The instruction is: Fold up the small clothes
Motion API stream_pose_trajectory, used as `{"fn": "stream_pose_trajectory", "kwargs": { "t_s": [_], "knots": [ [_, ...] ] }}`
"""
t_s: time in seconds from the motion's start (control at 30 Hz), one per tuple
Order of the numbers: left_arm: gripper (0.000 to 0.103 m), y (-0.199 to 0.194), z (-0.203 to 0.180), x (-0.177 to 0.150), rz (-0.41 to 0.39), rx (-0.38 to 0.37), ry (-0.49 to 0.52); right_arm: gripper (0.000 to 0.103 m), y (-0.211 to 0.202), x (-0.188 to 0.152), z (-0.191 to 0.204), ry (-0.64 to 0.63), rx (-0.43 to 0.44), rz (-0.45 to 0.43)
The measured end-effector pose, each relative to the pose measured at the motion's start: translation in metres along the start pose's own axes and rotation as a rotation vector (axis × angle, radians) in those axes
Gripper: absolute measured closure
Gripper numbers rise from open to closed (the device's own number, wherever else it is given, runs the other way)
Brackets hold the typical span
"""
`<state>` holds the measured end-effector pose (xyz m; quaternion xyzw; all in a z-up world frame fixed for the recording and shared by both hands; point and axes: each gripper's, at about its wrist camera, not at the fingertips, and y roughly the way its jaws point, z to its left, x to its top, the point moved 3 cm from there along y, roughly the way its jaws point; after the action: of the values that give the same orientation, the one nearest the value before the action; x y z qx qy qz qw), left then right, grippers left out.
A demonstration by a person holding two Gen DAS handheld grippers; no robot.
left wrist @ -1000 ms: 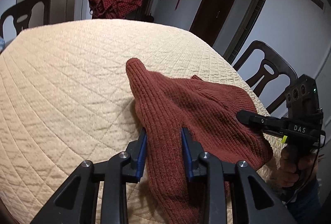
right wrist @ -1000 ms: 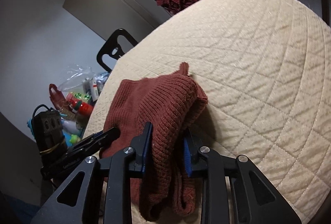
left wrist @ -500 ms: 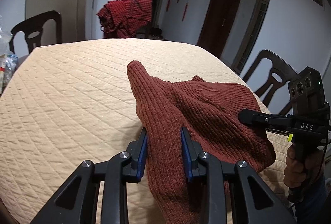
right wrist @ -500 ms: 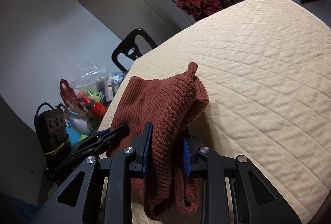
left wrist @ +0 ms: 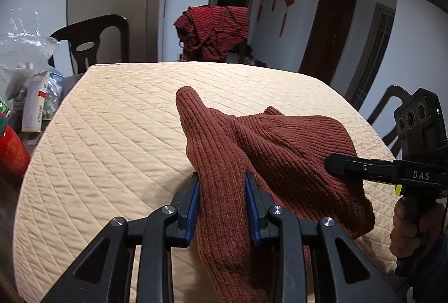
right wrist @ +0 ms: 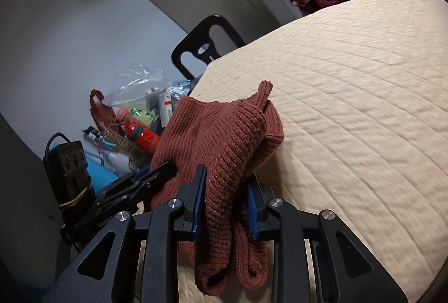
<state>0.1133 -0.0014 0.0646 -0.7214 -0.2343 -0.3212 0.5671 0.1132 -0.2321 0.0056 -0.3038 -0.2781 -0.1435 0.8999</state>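
Observation:
A rust-brown ribbed knit garment [left wrist: 268, 146] is held up over the cream quilted table [left wrist: 117, 123]. My left gripper [left wrist: 222, 191] is shut on a thick bunch of its fabric, blue pads pressing both sides. In the left wrist view my right gripper [left wrist: 331, 164] comes in from the right and bites the garment's other edge. In the right wrist view my right gripper [right wrist: 225, 191] is shut on a doubled fold of the knit garment [right wrist: 224, 135], with loose ends hanging below the jaws. My left gripper [right wrist: 163, 171] shows at the left there, gripping the same garment.
A red checked cloth [left wrist: 215, 28] hangs over a chair beyond the table's far edge. Dark chairs [left wrist: 92, 42] stand at the left and at the right [left wrist: 392, 104]. A clutter of bottles, boxes and plastic bags [right wrist: 134, 121] crowds the left side off the table.
Both grippers have pulled back toward the near edge and tilted up, carrying the garment along. More of the room and the left-side clutter shows now. The grips look unchanged.

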Motion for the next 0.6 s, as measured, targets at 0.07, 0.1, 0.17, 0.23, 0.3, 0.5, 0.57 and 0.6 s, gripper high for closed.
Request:
{"fn": "stream_pose_trajectory", "kwargs": {
  "t_s": [0.07, 0.1, 0.17, 0.23, 0.3, 0.5, 0.57, 0.6],
  "knots": [
    [0.071, 0.004, 0.011, 0.002, 0.004, 0.004, -0.011, 0.077, 0.012, 0.006, 0.001, 0.004, 0.005, 0.009],
    [0.071, 0.006, 0.016, 0.003, 0.006, 0.003, -0.018, 0.077, 0.017, 0.008, 0.0, 0.005, 0.005, 0.015],
    [0.071, 0.011, 0.025, 0.003, 0.014, 0.01, -0.028, 0.077, 0.029, 0.01, -0.003, 0.008, 0.0, 0.026],
    [0.071, 0.019, 0.034, 0.001, 0.026, 0.014, -0.039, 0.077, 0.04, 0.011, -0.007, 0.023, 0.002, 0.046],
    [0.071, 0.028, 0.043, -0.003, 0.041, 0.016, -0.053, 0.077, 0.051, 0.011, -0.012, 0.026, -0.009, 0.064],
    [0.066, 0.041, 0.063, -0.019, 0.069, -0.001, -0.117, 0.073, 0.062, 0.012, -0.03, 0.051, -0.064, 0.095],
    [0.065, 0.037, 0.064, -0.021, 0.062, 0.001, -0.12, 0.072, 0.058, 0.012, -0.03, 0.027, -0.092, 0.092],
    [0.065, 0.033, 0.063, -0.021, 0.058, 0.007, -0.125, 0.072, 0.056, 0.013, -0.027, 0.016, -0.105, 0.086]
  ]
}}
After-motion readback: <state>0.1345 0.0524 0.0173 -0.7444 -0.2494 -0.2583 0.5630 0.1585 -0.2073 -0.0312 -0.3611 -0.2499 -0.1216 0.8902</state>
